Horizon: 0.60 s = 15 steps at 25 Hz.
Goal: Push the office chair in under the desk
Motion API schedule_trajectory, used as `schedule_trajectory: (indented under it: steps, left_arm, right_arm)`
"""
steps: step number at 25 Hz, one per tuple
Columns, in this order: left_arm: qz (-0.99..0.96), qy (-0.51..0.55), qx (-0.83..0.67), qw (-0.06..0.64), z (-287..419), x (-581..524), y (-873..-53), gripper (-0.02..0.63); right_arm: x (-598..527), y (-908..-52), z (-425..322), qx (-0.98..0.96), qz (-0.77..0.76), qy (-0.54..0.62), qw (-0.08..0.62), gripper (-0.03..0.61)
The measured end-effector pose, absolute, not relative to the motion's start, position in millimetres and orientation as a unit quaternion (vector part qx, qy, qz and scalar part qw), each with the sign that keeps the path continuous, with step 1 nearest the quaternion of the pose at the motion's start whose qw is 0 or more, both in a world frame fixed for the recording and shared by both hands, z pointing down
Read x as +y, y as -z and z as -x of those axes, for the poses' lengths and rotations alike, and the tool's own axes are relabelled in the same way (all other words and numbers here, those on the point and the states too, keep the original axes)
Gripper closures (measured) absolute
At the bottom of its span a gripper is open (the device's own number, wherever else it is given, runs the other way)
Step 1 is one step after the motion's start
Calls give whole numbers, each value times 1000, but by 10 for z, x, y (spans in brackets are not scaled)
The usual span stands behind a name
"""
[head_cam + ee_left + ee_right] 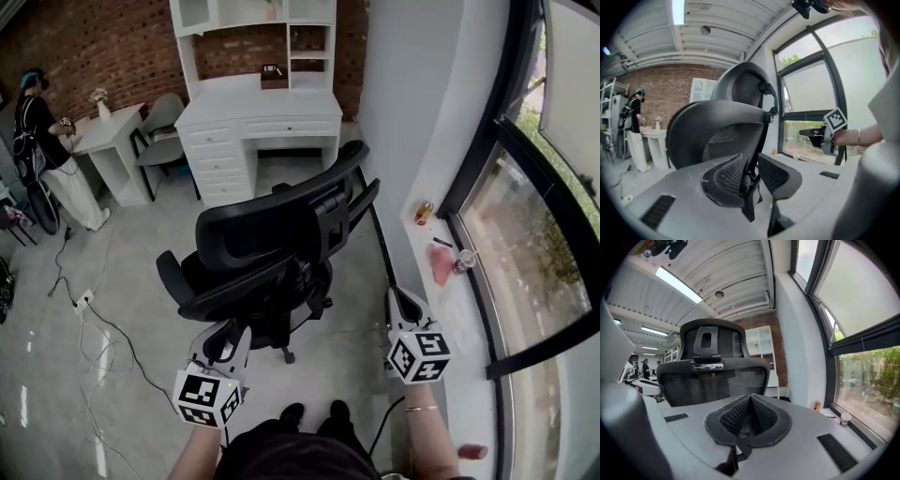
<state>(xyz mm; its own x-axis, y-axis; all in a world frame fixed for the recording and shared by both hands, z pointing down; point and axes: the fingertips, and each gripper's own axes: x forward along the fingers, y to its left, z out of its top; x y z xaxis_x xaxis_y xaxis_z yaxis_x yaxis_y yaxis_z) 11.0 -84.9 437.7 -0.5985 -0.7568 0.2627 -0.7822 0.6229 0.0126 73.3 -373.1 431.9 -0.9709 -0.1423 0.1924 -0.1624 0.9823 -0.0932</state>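
The chair [267, 258] stands mid-floor, well short of the far white table [258, 105]. Press the slightly spread, empty left tongs [223, 339] and the pressed-together right tongs [401, 305] evenly against its backrest [281, 217], steering it straight under.

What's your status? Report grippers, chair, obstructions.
Left gripper open, empty; right gripper shut, empty. Office chair short of the desk, not gripped. Cable lying left of chair.

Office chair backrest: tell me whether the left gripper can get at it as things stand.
Probably yes. The left gripper sits just behind the office chair backrest, with its jaws slightly apart and pointed at it. Nothing shows in the gap between gripper and backrest.
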Motion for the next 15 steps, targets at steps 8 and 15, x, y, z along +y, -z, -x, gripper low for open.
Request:
schedule_trajectory:
  steps: [8, 15]
  left_arm:
    - [-229, -36, -965, 125, -8, -516, -4275, 451]
    - [-112, -73, -982, 136, 124, -294, -4220, 341]
  right_arm:
    - [-4247, -4191, -189, -994, 21, -6, 104, 566]
    - [-4560, -4025, 548, -990, 81, 52, 100, 356]
